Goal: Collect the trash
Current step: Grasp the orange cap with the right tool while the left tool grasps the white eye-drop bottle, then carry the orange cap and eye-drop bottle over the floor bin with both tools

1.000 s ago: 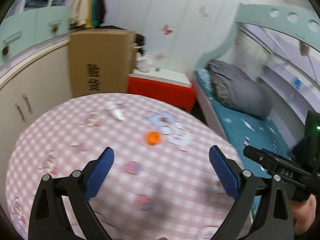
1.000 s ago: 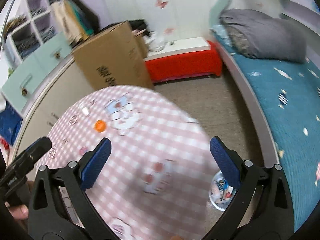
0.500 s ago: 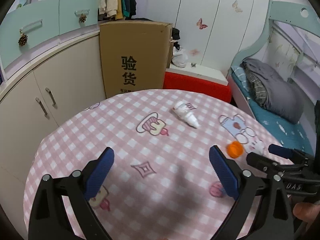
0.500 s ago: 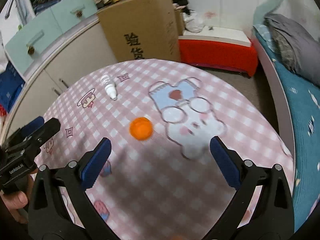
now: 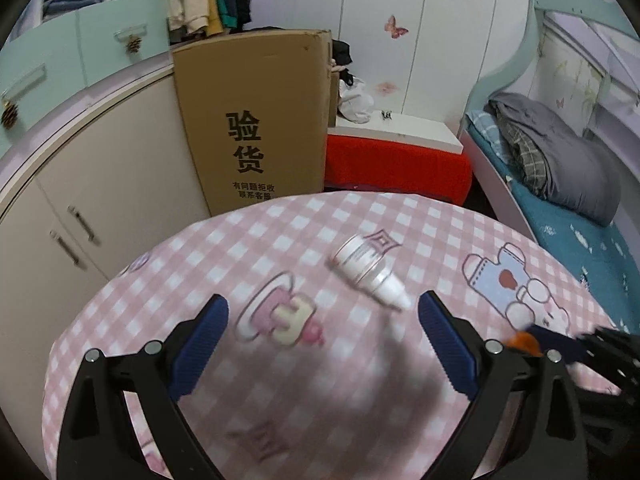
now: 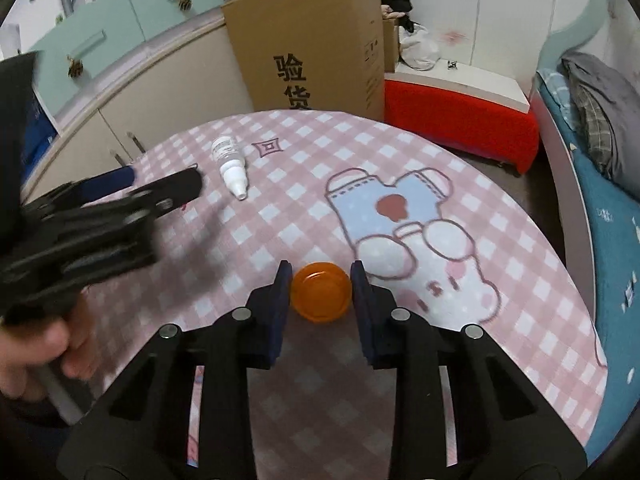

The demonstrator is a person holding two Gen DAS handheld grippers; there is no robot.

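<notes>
A round orange cap [image 6: 321,297] lies on the pink checked tablecloth [image 6: 460,168]. My right gripper [image 6: 320,294] has its blue pads on both sides of the cap and touches it. The cap also shows in the left wrist view [image 5: 527,342], partly hidden behind the right gripper's finger. A small white dropper bottle [image 5: 370,275] lies on its side ahead of my left gripper [image 5: 324,334], which is open and empty above the cloth. The bottle also shows in the right wrist view [image 6: 230,167], with the left gripper [image 6: 132,192] beside it.
A tall cardboard box [image 5: 260,120] stands behind the table, next to beige cupboards [image 5: 100,184]. A red bench with a white top [image 5: 396,160] sits behind. A bed with a grey blanket [image 5: 560,168] runs along the right.
My right gripper has moved down to the orange cap and narrowed from wide open until its pads flank it. My left gripper has moved forward towards the white bottle.
</notes>
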